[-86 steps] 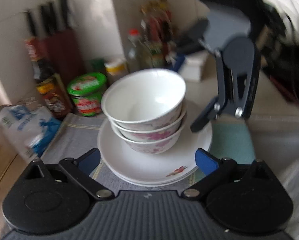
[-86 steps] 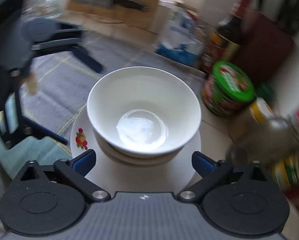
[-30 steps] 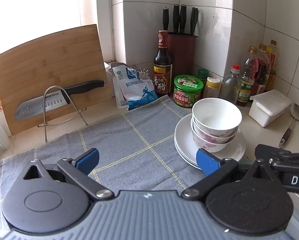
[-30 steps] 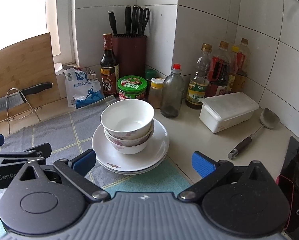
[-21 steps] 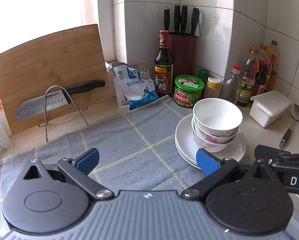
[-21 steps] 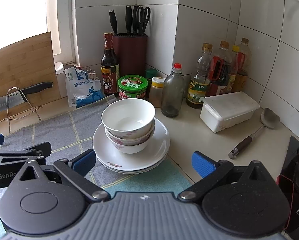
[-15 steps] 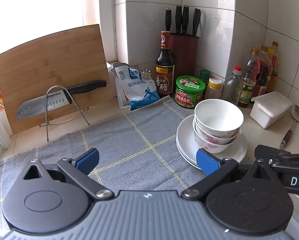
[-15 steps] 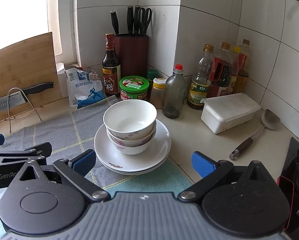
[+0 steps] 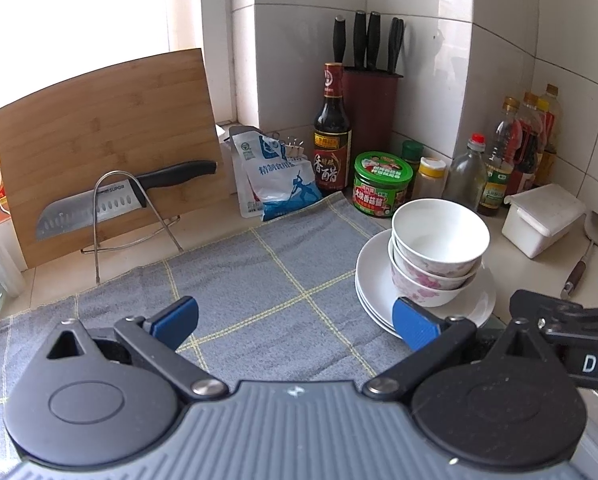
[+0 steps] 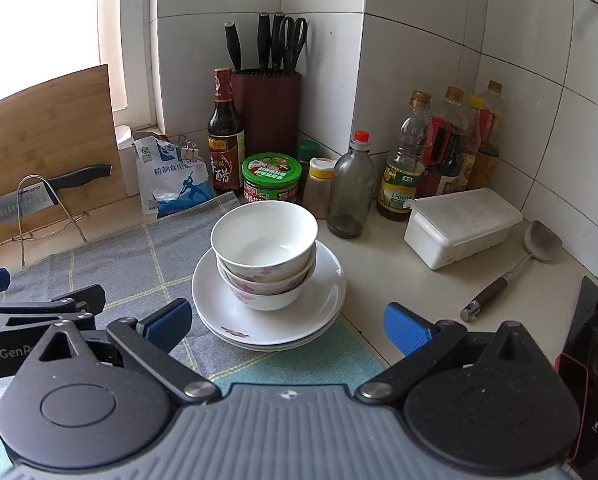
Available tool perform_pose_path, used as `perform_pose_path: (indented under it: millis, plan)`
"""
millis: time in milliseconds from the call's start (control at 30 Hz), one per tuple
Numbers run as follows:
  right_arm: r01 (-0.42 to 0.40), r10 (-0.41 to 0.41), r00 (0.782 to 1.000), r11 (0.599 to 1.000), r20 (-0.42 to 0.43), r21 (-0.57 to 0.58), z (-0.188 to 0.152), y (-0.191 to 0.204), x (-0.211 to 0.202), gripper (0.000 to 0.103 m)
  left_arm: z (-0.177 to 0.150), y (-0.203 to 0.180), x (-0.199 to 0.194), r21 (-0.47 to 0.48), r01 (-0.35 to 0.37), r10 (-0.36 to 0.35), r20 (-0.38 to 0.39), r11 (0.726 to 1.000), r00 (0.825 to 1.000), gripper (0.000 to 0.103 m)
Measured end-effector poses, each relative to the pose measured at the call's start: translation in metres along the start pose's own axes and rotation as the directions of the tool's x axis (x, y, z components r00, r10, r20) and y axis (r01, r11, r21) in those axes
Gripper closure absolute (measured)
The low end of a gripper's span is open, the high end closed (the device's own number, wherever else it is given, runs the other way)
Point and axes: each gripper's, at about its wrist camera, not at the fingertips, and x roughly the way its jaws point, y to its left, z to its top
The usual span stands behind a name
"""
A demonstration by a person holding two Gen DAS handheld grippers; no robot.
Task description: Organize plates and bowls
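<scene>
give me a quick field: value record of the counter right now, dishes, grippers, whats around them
bowls: three bowls nested, upright, top one plain white
plates: stack of white plates under the bowls, partly on the grey cloth
left gripper: open, holding nothing, back from the stack
right gripper: open, holding nothing, back from the stack
behind stack: green-lidded jar, dark sauce bottle, knife block
right of stack: white lidded box, ladle
left side: cutting board, knife on a wire rack
</scene>
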Motion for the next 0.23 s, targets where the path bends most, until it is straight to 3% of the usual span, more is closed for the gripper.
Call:
perform_pose_path:
  millis: [233]
  plan:
    - [0.000, 0.000, 1.000, 1.000, -0.001, 0.002, -0.0006, -0.0006, -0.0002, 0.000, 0.0003, -0.0004, 0.0009, -0.004, 0.008, -0.008, -0.002, 1.000, 1.000, 0.001]
